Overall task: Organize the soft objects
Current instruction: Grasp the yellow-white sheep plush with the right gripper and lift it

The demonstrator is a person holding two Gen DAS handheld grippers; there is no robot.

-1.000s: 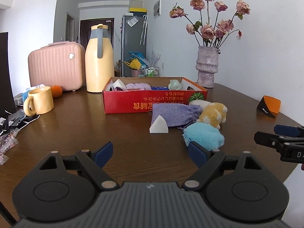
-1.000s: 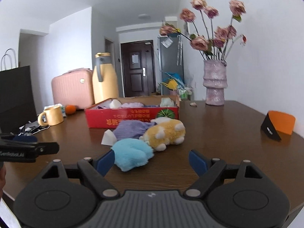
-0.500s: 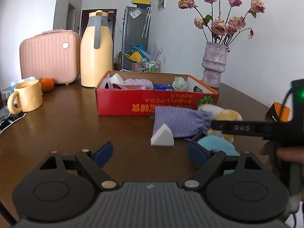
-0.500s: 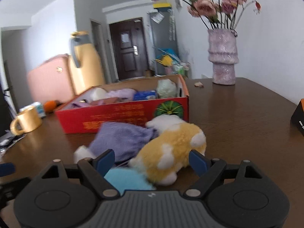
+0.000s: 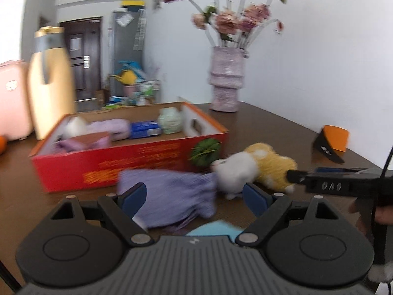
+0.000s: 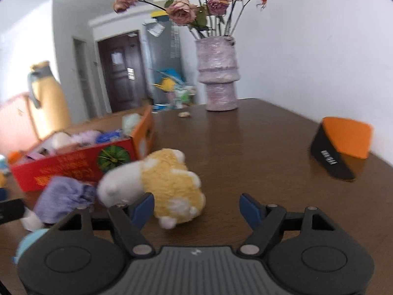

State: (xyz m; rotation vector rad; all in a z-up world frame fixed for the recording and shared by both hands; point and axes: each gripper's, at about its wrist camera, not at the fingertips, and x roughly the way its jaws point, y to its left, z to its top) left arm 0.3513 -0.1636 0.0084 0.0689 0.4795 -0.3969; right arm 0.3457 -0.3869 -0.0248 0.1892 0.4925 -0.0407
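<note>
A pile of soft things lies in front of the red cardboard box (image 5: 103, 169), which holds several soft items. My left gripper (image 5: 194, 199) is open, low over the purple knitted pouch (image 5: 172, 196), which lies between its fingers. A blue plush (image 5: 213, 229) peeks out just under it. My right gripper (image 6: 196, 210) has its jaws closing, pads not pressing; the yellow and white plush toy (image 6: 169, 184) sits between them, close to the left fingertip (image 6: 142, 207). In the right wrist view the pouch (image 6: 63, 196), a white wedge sponge (image 6: 30, 218) and the blue plush (image 6: 27, 243) lie left of it.
A purple vase (image 6: 217, 73) of dried roses stands at the far wall. An orange and black object (image 6: 341, 145) lies at the right. A yellow thermos jug (image 5: 49, 83) and a pink case (image 5: 12, 98) stand behind the box. A person's hand holds the right gripper (image 5: 331, 184).
Both grippers moved forward into the pile. The left now straddles the purple pouch; the right now reaches around the yellow plush, with its jaws slightly narrower.
</note>
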